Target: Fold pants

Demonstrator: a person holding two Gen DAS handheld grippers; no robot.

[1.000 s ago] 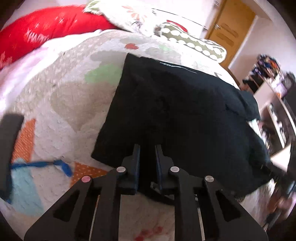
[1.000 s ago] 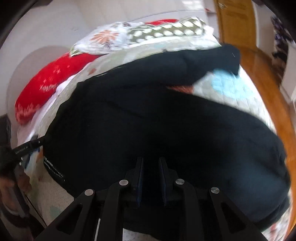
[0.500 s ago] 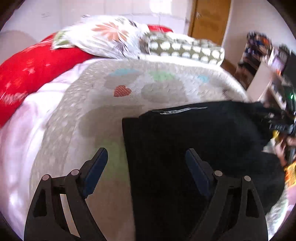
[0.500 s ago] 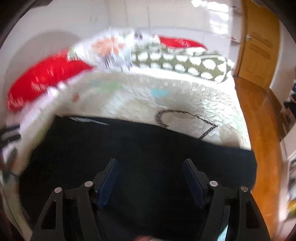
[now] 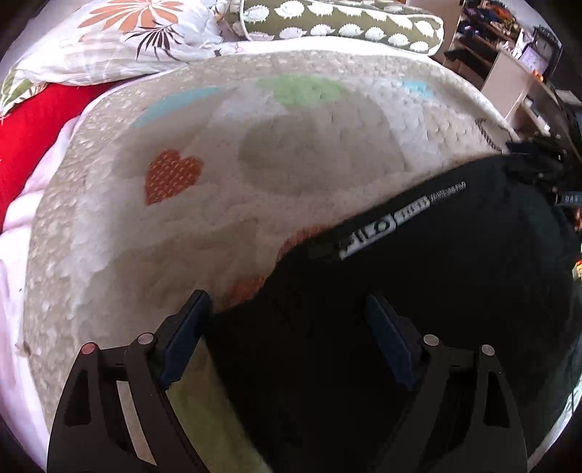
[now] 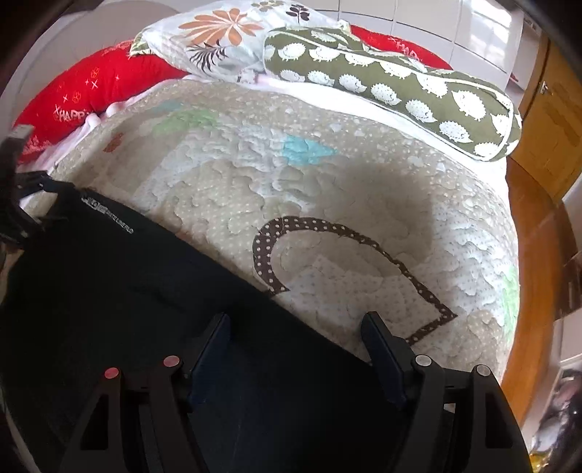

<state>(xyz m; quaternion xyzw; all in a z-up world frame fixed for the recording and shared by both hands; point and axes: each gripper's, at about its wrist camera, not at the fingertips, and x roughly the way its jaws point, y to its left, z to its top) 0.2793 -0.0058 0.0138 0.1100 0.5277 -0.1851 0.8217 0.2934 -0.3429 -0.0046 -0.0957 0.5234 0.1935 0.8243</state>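
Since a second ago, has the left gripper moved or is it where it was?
Yes. The left gripper was shut on the black pants; now it is open and has swung toward the hedgehog bolster at the head of the bed.

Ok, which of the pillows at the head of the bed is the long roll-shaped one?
The olive-green bolster printed with white hedgehogs; the floral pillow is flat and white, the red one plump.

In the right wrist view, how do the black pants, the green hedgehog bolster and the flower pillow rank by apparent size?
1. Black pants, partly hidden and nearest the camera, so true size is unsure.
2. Green hedgehog bolster.
3. Flower pillow.
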